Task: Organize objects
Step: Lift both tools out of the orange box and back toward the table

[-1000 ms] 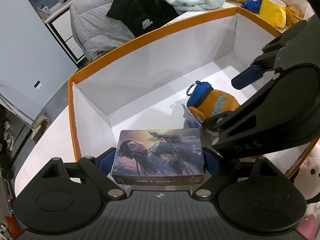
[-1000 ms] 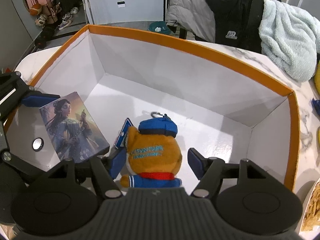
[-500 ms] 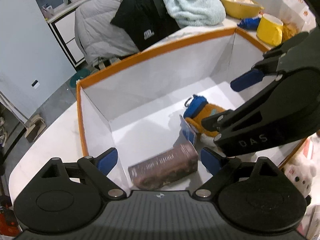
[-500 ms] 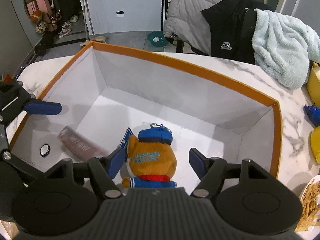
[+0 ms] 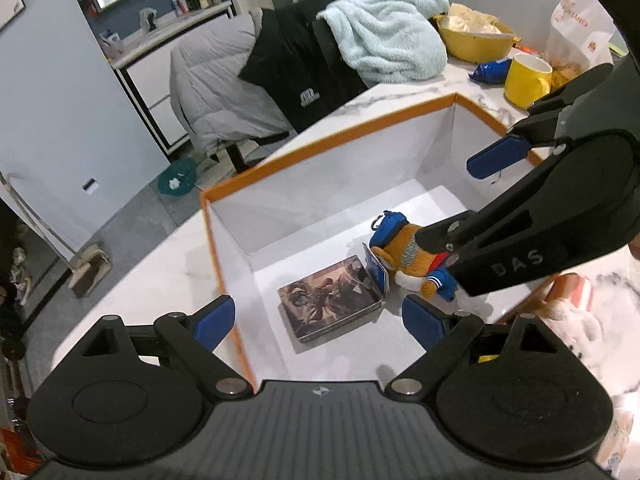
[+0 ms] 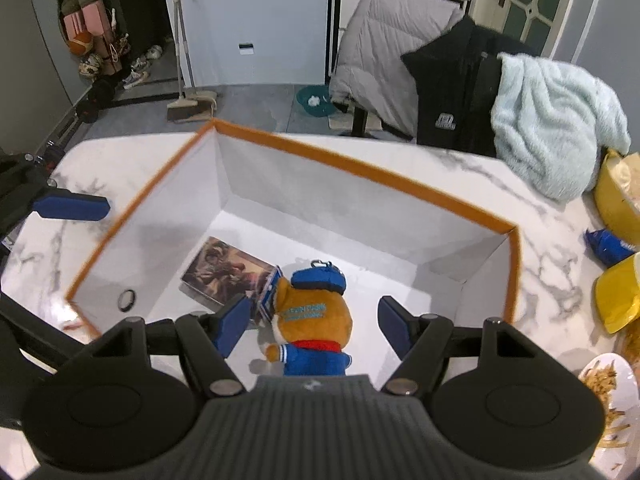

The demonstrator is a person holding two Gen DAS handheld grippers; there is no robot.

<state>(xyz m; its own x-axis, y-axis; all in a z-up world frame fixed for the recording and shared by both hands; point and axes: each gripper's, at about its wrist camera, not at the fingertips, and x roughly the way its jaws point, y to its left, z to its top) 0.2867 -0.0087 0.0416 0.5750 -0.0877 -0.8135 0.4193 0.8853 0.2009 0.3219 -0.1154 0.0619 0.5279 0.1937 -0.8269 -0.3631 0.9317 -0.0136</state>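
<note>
Left hand-held gripper (image 5: 318, 318) spread apart, empty, above corner of orange-rimmed white cardboard box (image 5: 320, 152). Illustrated flat card box (image 5: 334, 298) flat on box floor, beside orange plush bear in blue cap (image 6: 314, 316). Right hand-held gripper (image 6: 312, 322) apart, straddling bear, not gripping. White marble table (image 6: 552, 240).

Orange-rimmed box (image 6: 404, 184): top open, access from above. Floor at the left end is taken by a flat card box (image 5: 334, 298) with a plush bear keychain (image 6: 314, 314) just beside it; the far half and right end of the floor lie bare. Left gripper (image 5: 318, 318) and right gripper (image 6: 312, 326) both hang spread wide over the near edge. Right of the box, a yellow mug (image 5: 526, 80) and a yellow bowl (image 5: 474, 42) crowd the marble table (image 6: 540, 216).
</note>
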